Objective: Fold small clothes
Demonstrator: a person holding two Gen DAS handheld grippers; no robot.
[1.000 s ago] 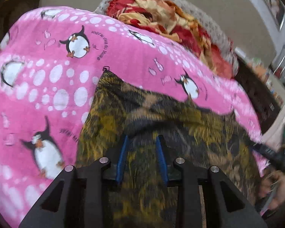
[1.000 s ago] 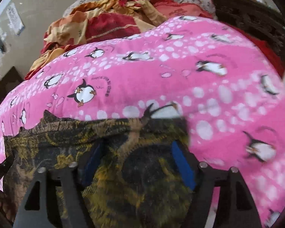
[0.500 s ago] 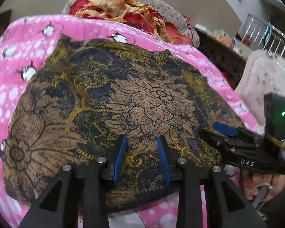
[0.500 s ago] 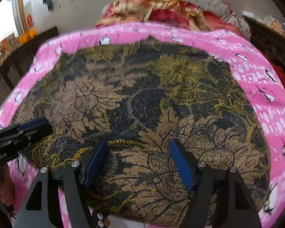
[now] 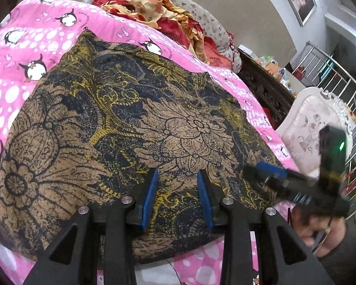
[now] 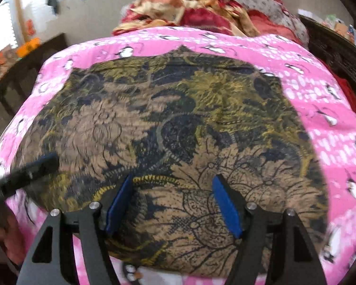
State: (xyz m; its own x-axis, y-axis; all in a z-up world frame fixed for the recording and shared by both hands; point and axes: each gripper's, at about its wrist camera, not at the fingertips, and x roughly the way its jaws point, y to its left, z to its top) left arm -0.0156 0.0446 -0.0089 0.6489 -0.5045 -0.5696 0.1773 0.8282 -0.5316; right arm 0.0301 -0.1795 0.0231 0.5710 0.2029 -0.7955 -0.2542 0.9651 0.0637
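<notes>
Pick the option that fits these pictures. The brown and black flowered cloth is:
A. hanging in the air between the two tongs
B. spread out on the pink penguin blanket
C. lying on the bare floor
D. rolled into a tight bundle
B: the flowered cloth lies spread out with the pink penguin blanket showing around its edges, and both the left tongs and the right tongs are open above it.

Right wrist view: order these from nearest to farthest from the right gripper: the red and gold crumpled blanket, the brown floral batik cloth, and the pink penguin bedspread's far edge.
1. Brown floral batik cloth: directly beneath the right gripper, spread flat.
2. Pink penguin bedspread: its far edge lies beyond the cloth.
3. Red and gold crumpled blanket: at the back, past the bedspread.
</notes>
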